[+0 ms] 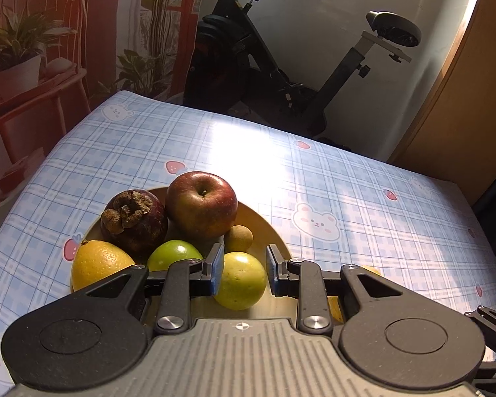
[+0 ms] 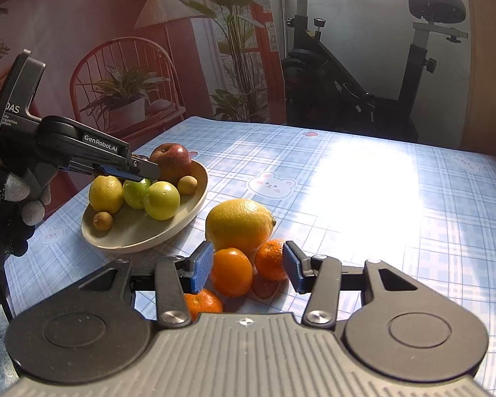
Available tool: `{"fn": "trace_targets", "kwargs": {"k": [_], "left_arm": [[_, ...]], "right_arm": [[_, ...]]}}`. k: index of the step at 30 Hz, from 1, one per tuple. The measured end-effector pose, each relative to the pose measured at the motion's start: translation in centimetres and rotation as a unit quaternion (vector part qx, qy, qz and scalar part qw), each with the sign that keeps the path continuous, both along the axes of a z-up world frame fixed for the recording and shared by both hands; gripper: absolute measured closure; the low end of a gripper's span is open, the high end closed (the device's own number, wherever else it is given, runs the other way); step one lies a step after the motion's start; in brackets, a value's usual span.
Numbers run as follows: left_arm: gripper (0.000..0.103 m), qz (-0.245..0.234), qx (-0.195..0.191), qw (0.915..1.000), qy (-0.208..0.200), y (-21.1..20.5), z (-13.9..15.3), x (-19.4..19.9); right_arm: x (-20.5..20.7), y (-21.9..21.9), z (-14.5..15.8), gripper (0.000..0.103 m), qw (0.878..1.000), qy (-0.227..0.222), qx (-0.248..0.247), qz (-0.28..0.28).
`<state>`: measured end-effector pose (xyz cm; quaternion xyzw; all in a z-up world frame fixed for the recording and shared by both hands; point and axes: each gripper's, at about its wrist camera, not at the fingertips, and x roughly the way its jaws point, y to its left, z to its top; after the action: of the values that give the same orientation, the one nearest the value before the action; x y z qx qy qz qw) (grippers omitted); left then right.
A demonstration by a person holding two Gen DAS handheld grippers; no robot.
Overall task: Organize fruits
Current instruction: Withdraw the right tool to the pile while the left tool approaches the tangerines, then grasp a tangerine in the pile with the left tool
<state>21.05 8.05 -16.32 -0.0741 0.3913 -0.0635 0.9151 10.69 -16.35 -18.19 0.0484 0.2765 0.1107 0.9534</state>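
Observation:
A beige plate [image 1: 264,228] [image 2: 142,235] holds a red apple [image 1: 201,208], a mangosteen [image 1: 135,221], a lemon [image 1: 99,264], two green fruits [image 1: 173,254] [image 1: 243,281] and a longan [image 1: 238,238]. My left gripper [image 1: 244,249] [image 2: 148,172] hovers just above these fruits, shut down to a narrow gap and holding nothing. On the cloth to the right of the plate lie a big lemon [image 2: 239,225] and three tangerines [image 2: 232,271]. My right gripper [image 2: 248,248] hangs over the tangerines, open, with two of them showing between its fingers but not gripped.
A blue checked cloth [image 2: 347,182] covers the table, sunlit and bare to the right. A second longan [image 2: 102,221] lies at the plate's near rim. A gloved hand [image 2: 13,198] holds the left gripper. An exercise bike [image 2: 363,82] stands past the far edge.

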Motion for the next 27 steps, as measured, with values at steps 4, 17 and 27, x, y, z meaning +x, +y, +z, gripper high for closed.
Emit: {"fn": "trace_targets", "kwargs": {"k": [4,17,27], "left_arm": [[0.073,-0.025,0.004,0.9996,-0.015,-2.1,0.9,-1.8],[0.054,-0.115,-0.022,0.9919,0.05,-7.3,-2.2,-5.8],[0.054,-0.112,-0.062,0.986,0.107,-8.4,-4.5,-5.5]], "right_arm": [[-1.2,-0.4,-0.7,0.053,1.0,0.001,0.011,-0.009],[-3.1,-2.4,-2.2,0.053,0.999,0.005,0.006,-0.038],[-3.8,-5.1,-3.1,0.053,0.997,0.012,0.032,-0.072]]}}
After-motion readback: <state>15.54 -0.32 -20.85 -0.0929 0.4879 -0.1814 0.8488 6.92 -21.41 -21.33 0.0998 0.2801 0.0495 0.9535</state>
